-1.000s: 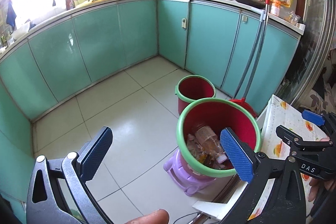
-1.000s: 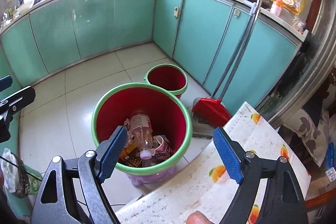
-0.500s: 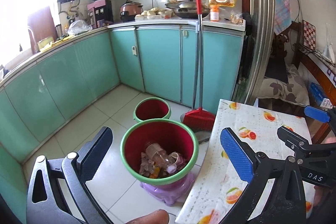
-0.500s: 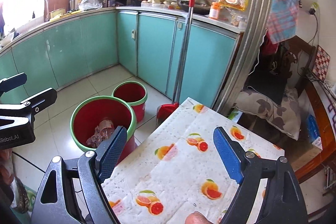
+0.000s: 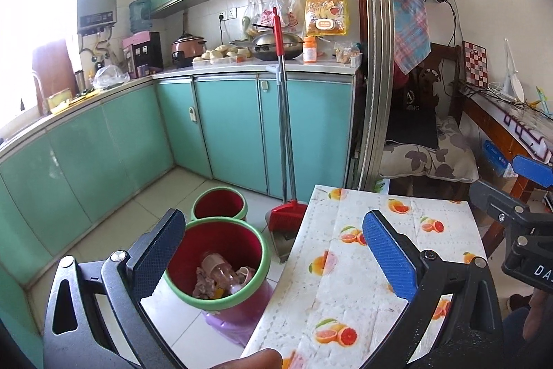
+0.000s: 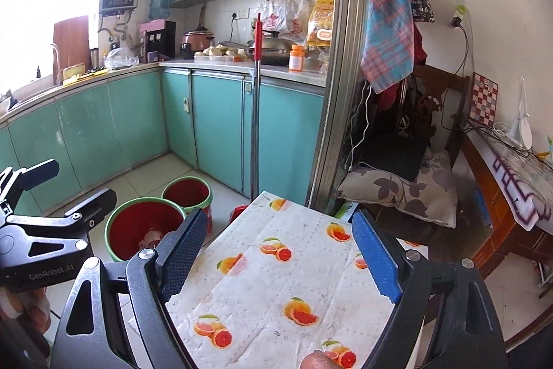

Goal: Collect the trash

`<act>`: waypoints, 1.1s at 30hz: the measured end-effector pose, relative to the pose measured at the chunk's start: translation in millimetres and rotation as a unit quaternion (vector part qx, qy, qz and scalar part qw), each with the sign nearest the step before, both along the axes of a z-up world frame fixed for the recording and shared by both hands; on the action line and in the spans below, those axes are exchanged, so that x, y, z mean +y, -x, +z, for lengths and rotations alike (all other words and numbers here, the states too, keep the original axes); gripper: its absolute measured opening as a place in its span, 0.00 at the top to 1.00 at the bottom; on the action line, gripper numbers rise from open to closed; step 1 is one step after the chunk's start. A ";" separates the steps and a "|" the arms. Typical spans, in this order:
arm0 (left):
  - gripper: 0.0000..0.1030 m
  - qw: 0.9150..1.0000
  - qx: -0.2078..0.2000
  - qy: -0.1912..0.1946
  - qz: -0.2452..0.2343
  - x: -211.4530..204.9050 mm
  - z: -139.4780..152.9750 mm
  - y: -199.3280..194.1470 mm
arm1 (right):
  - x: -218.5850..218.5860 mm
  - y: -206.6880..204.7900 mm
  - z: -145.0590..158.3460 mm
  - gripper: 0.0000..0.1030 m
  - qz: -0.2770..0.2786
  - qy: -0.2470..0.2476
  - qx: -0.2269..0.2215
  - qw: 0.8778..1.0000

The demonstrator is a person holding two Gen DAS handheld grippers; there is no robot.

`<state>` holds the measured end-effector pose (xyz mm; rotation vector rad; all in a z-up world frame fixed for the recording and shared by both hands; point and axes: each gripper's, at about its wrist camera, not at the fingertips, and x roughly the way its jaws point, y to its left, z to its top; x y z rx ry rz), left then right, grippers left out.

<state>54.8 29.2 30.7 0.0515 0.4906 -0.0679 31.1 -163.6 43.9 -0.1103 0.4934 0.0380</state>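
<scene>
A red bucket with a green rim stands on the floor beside a table with an orange-print cloth. It holds a plastic bottle and other trash. The bucket also shows in the right wrist view. My left gripper is open and empty, above the bucket and the table's left edge. My right gripper is open and empty above the tablecloth. No trash shows on the table.
A smaller red bucket stands behind the first. A red broom leans on teal cabinets. A purple stool sits under the big bucket. A cushioned chair and a side table stand at right.
Both grippers have lifted and tilted up, away from the bucket and back over the table. The bucket now sits lower and to the left in both views. Both stayed open.
</scene>
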 end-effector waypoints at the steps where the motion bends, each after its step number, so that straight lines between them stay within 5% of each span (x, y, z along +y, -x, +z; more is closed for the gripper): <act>1: 0.00 1.000 0.001 0.001 -0.001 -3.0 -0.8 1.9 | -2.1 4.0 1.9 0.16 -0.002 0.000 -0.005 1.000; 33: 0.00 1.000 -0.014 0.006 0.015 12.9 -1.8 11.5 | -10.9 1.1 5.0 0.16 -0.008 -0.009 -0.014 1.000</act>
